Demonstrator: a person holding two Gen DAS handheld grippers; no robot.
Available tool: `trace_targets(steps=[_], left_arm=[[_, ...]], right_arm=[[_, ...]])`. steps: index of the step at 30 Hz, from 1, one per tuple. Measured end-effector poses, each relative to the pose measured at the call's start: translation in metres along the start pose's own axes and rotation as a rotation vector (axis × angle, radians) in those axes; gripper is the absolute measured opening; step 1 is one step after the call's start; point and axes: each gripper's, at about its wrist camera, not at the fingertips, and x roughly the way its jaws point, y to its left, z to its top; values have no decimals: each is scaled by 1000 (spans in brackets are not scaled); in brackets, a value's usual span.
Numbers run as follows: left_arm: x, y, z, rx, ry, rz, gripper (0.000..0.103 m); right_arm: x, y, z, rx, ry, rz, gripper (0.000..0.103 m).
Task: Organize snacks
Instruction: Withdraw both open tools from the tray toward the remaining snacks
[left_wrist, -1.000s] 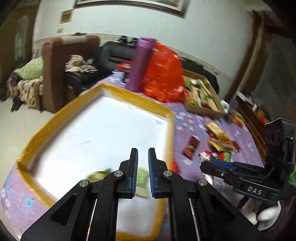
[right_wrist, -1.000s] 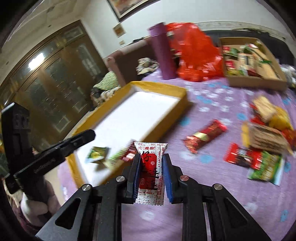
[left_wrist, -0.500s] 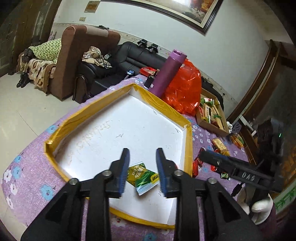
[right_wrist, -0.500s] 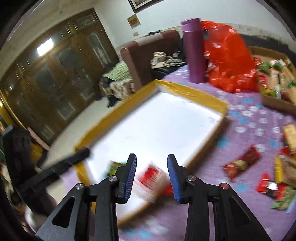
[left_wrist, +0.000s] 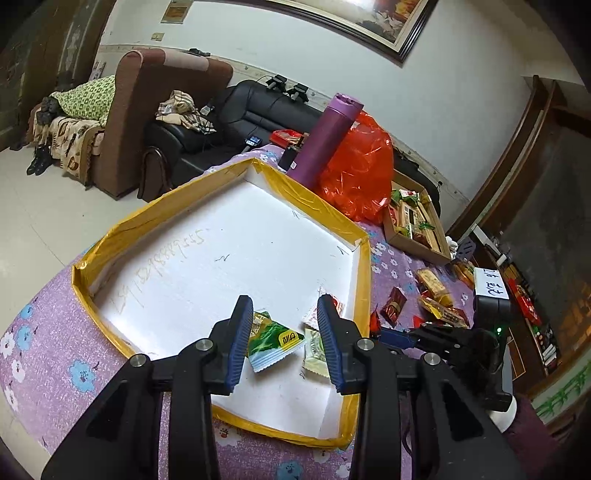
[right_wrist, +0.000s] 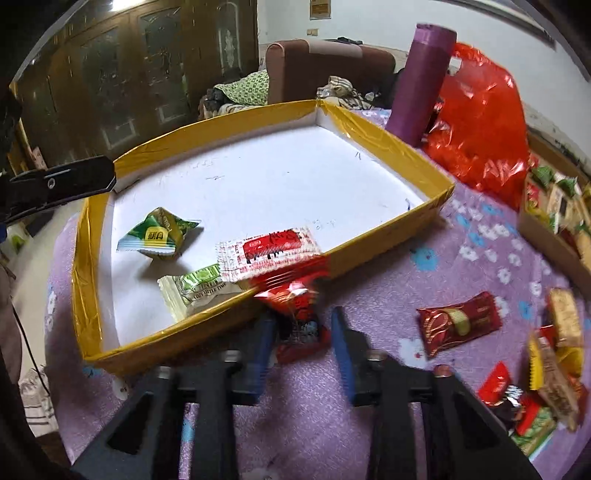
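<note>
Left wrist view: our left gripper (left_wrist: 283, 334) hangs over the near end of the yellow-taped white tray (left_wrist: 354, 236), jaws spread wide with nothing between them. Under the gap lies a green snack packet (left_wrist: 271, 341) flat on the tray floor, and just beside it a pale green-and-cream packet (left_wrist: 314, 349), partly hidden by the right finger. A red-and-white sachet (left_wrist: 338, 301) peeks out behind that finger, close to the tray's right wall. Past the tray stand a purple bottle (left_wrist: 325, 136) and a red plastic bag (left_wrist: 360, 166), touching each other. A cardboard box of snacks (left_wrist: 413, 221) sits further right on the table (left_wrist: 48, 354), which has a purple flowered cloth. Loose snacks (left_wrist: 432, 291) lie scattered to the right of the tray. We see the right gripper (left_wrist: 402, 336) low at the right, outside the tray; we cannot tell its jaws from here.

Right wrist view: right gripper (right_wrist: 303, 343) sits just outside the tray's (right_wrist: 391, 144) near wall, jaws apart and not clamping. A blurred red packet (right_wrist: 295, 306) lies between them on the cloth, up against the wall. The red-and-white sachet (right_wrist: 267, 253) rests tilted over the wall's edge, half inside. The green snack packet (right_wrist: 159, 234) and pale packet (right_wrist: 201, 286) lie inside the tray. A dark red wrapper (right_wrist: 458, 321) lies on the table (right_wrist: 424, 280) to the right, near a snack pile (right_wrist: 546, 376). The left gripper's tip (right_wrist: 62, 181) shows at the far left.
</note>
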Motion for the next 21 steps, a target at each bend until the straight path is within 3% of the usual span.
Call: trace_targets(steps=[6, 9, 12, 15, 17, 19, 21], left_arm=[[7, -1, -2, -8, 6, -6, 34], [7, 3, -2, -29, 5, -4, 34], [4, 6, -1, -43, 0, -2, 34], [-2, 7, -1, -49, -8, -3, 34], [-6, 7, 0, -53, -12, -3, 34], [-10, 7, 0, -58, -15, -6, 54], [-14, 7, 1, -69, -33, -4, 67]], right_arm=[[-27, -16, -1, 115, -46, 44, 19], [-44, -13, 14, 141, -89, 75, 19], [-36, 1, 31, 138, -76, 114, 19], [-18, 14, 45, 151, -66, 111, 23], [-14, 12, 49, 185, -64, 142, 32], [-25, 2, 50, 233, -101, 172, 33], [-42, -16, 47, 267, -139, 146, 36]])
